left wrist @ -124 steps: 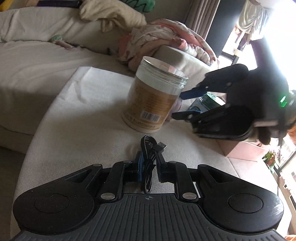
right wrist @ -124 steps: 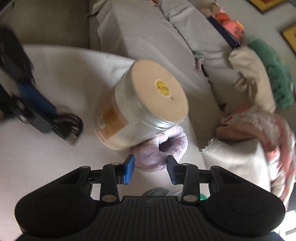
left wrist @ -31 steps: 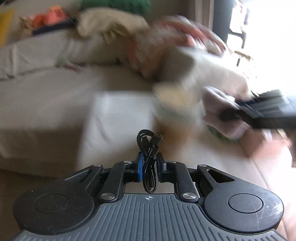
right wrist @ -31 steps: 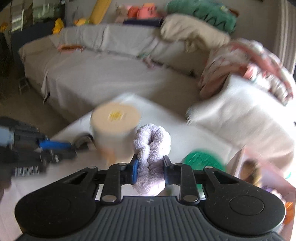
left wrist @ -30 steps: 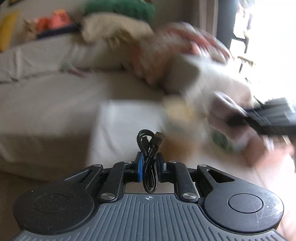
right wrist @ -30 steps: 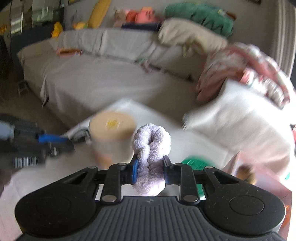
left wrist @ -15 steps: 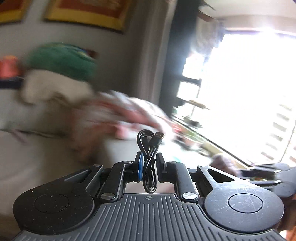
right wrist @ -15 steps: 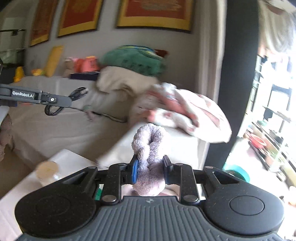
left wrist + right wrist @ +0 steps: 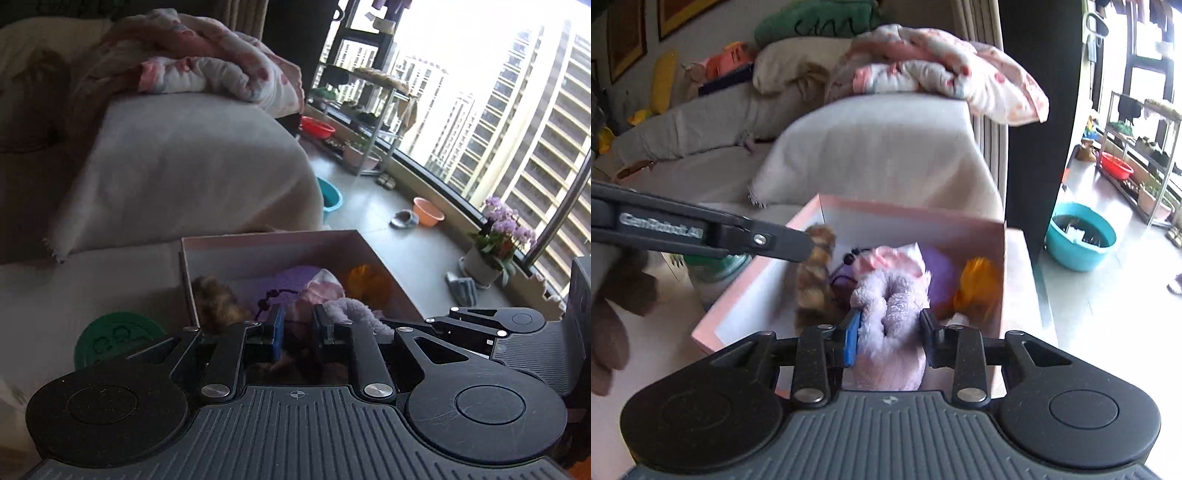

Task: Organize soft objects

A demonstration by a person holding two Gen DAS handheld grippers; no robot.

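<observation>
Lilac plush (image 9: 890,332) brought over the pink box (image 9: 746,291).
It is loosely held by the right gripper (image 9: 888,332); the cable carried earlier is gone from the left gripper (image 9: 295,326), now parted.

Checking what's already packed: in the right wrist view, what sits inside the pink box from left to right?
Brown furry toy → lilac plush between the right gripper fingers → orange item, all in the pink box.

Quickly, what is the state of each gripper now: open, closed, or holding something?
Left gripper: open, nothing between its fingers.
Right gripper: partly open around the lilac plush slipper, over the pink box.
</observation>
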